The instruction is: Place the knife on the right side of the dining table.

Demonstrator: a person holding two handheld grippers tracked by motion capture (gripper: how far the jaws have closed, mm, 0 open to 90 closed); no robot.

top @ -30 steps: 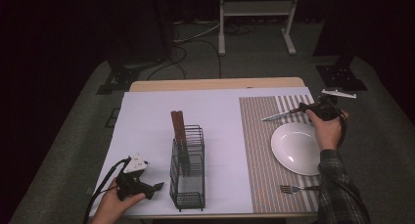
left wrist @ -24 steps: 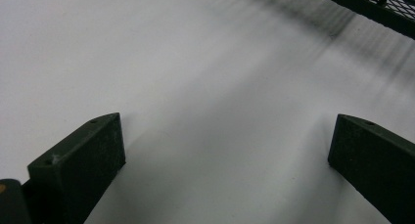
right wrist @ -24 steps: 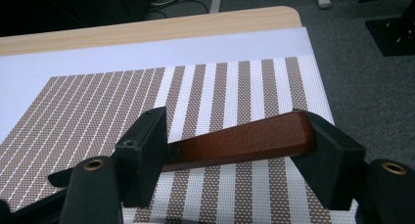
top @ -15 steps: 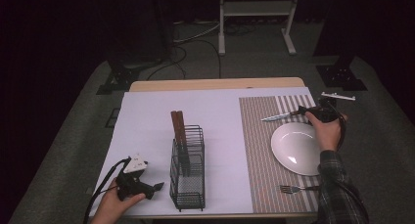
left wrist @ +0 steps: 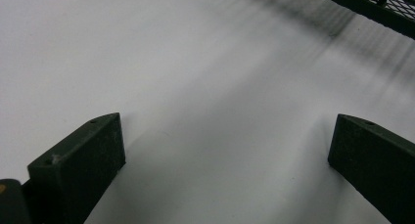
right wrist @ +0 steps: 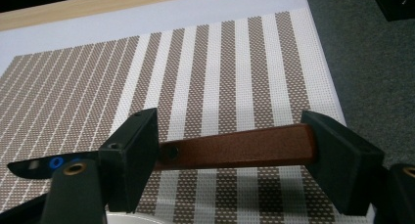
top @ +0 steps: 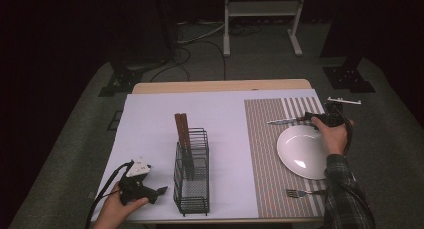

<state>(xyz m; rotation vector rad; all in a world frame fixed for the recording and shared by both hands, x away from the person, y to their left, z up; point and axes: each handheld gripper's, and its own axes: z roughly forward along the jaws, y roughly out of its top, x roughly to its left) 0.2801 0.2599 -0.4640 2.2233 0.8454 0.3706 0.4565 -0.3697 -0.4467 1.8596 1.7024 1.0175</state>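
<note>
A knife (top: 282, 121) with a brown handle (right wrist: 240, 148) lies on the striped placemat (top: 262, 149) just beyond the white plate (top: 305, 151), blade pointing left. My right gripper (top: 320, 120) sits at the handle end. In the right gripper view the handle runs crosswise behind both jaw tips of the right gripper (right wrist: 232, 136). The jaws have just been opening and do not press on it. My left gripper (top: 160, 190) rests open on the white table cover at the front left, nothing between its jaws (left wrist: 225, 150).
A black wire basket (top: 192, 171) holding two brown-handled utensils (top: 181, 129) stands mid-table, right beside the left gripper; its edge (left wrist: 381, 4) is in the left gripper view too. A fork (top: 300, 192) lies in front of the plate. The table's right edge (right wrist: 337, 106) is close.
The right hand and the knife have shifted slightly down toward the plate. The left hand has stayed put.
</note>
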